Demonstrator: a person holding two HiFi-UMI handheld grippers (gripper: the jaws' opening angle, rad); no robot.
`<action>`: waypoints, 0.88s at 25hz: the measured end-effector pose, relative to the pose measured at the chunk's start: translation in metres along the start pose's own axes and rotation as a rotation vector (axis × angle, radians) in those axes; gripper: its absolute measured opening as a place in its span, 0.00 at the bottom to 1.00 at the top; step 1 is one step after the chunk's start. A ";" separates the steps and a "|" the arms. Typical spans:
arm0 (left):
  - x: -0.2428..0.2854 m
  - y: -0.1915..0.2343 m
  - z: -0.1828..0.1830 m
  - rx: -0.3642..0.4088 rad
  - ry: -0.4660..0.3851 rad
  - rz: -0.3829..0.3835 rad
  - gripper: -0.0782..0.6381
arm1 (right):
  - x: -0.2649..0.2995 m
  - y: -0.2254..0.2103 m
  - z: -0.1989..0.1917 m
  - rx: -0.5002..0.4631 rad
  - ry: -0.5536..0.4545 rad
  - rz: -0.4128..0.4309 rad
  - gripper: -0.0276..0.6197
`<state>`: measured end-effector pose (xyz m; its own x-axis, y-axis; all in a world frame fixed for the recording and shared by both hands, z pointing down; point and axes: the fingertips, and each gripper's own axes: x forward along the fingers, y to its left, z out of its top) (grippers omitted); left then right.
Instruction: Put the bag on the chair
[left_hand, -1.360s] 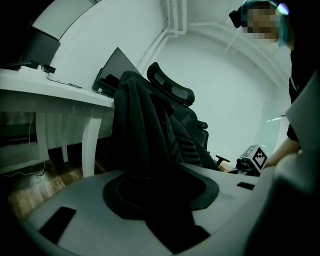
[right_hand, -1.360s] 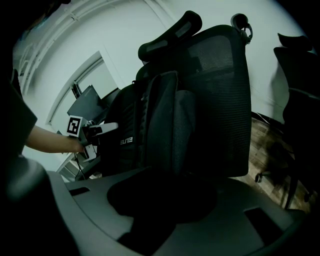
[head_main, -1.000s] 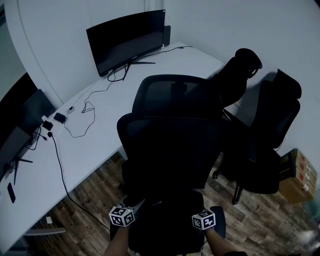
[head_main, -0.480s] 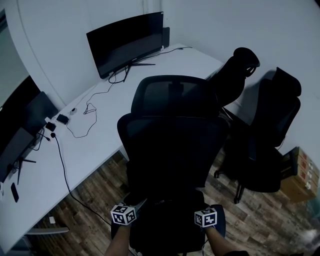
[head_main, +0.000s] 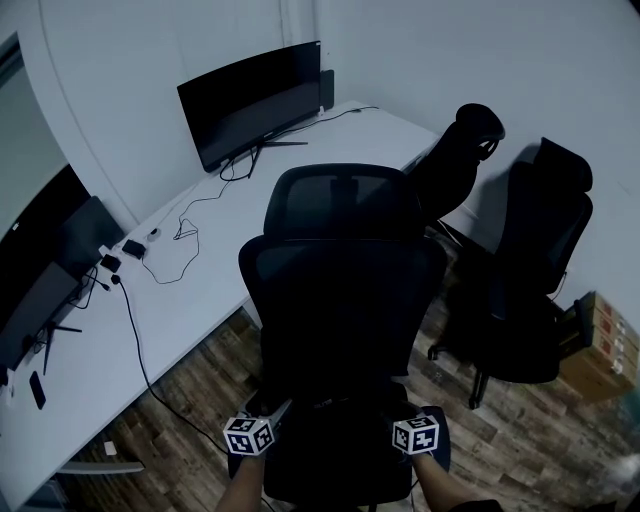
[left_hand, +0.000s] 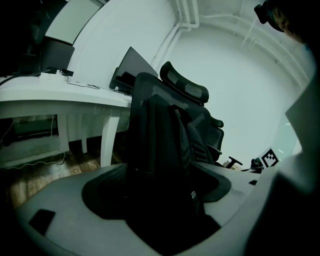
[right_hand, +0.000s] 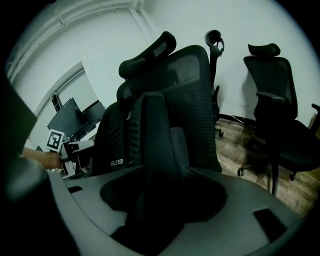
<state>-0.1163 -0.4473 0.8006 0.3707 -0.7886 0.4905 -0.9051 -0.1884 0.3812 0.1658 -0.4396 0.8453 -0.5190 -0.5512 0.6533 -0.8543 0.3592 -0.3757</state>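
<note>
A black bag (left_hand: 160, 140) stands upright on the seat of a black mesh office chair (head_main: 340, 270) and leans against its backrest. From the right gripper view the bag (right_hand: 150, 145) shows its padded back and straps. Both grippers are low at the seat's front edge. My left gripper (head_main: 270, 413) is on the bag's left side and its jaws are opening. My right gripper (head_main: 403, 416) is on the bag's right side and stands wide. Dark bag fabric still lies in the gap of the left gripper (left_hand: 165, 215) and of the right gripper (right_hand: 160, 210). I see no pad pressing on it.
A white corner desk (head_main: 200, 260) runs left and behind the chair, with a monitor (head_main: 255, 100), a second monitor (head_main: 40, 260) and loose cables. Two more black chairs (head_main: 540, 260) (head_main: 460, 160) stand at the right. A cardboard box (head_main: 600, 340) sits on the wooden floor.
The head view has tilted a little, so the chair and desk sit slightly lower in the picture. Both grippers stay at the seat's front edge.
</note>
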 end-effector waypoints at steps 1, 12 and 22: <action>-0.005 0.000 0.001 0.006 -0.004 0.005 0.65 | -0.005 0.003 0.001 0.004 -0.013 0.000 0.39; -0.085 -0.028 0.011 0.087 -0.077 -0.007 0.37 | -0.073 0.058 -0.003 -0.011 -0.153 -0.031 0.17; -0.183 -0.069 0.004 0.151 -0.155 -0.072 0.17 | -0.145 0.124 -0.039 0.004 -0.231 -0.049 0.14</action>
<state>-0.1229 -0.2927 0.6812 0.4099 -0.8483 0.3352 -0.9025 -0.3241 0.2835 0.1366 -0.2858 0.7295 -0.4688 -0.7259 0.5033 -0.8786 0.3247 -0.3501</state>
